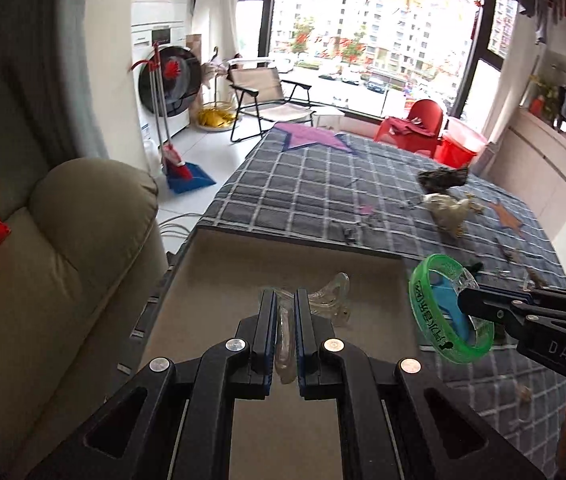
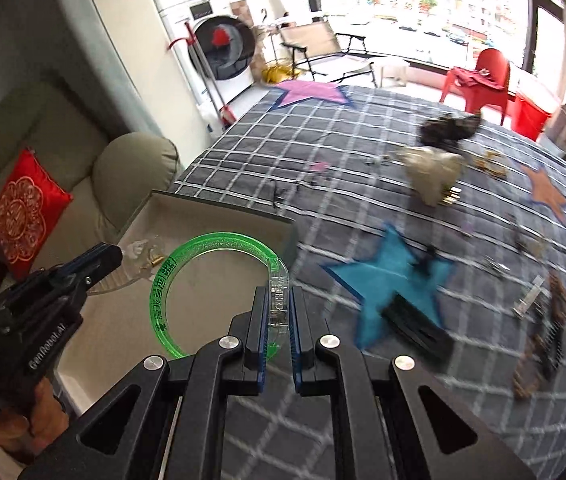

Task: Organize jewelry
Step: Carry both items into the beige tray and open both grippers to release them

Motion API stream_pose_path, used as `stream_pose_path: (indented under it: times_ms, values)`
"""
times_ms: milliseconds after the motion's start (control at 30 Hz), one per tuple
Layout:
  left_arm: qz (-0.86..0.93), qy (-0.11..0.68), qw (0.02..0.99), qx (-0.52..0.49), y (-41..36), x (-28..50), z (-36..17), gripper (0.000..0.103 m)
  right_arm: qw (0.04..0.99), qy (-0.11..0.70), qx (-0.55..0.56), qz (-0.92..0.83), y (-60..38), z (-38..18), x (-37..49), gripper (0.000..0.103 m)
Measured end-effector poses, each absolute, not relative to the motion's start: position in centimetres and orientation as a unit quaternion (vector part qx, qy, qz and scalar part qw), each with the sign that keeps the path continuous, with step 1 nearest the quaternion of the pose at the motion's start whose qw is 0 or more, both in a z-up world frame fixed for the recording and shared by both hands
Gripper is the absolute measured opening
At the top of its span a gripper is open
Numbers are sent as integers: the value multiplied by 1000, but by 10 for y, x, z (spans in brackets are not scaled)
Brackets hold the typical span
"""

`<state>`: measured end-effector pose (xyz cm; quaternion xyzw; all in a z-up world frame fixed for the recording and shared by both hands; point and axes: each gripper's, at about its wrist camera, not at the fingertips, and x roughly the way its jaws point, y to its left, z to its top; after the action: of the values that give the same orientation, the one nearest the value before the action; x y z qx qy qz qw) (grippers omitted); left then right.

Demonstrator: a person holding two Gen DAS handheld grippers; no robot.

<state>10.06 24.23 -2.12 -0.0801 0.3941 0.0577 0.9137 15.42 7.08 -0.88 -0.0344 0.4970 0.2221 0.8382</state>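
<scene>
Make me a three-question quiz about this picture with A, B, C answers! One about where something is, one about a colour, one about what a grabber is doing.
1. Where is the clear plastic hair claw?
A. over the beige open box
B. on the red chair
C. on the sofa

2. What colour is the translucent plastic bangle?
A. pink
B. green
C. orange

3. What is the right gripper doing?
A. hanging open
B. pinching the bangle's clear clasp
C. holding a broom

Answers: 1 A, the left gripper holds it above the box floor. 2 B, the ring glows green in both views. 3 B, its fingers close on the clasp.
</scene>
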Motion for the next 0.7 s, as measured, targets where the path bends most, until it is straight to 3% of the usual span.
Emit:
stream_pose_path:
  times_ms: [333,700]
  values:
    - [75,449,884,-102,263,127,-69,11,819,523,-85,219,121,-52,197,10]
    - [89,484,866,-91,262,123,-76,11,804,549,-116,197,139,-75,205,13]
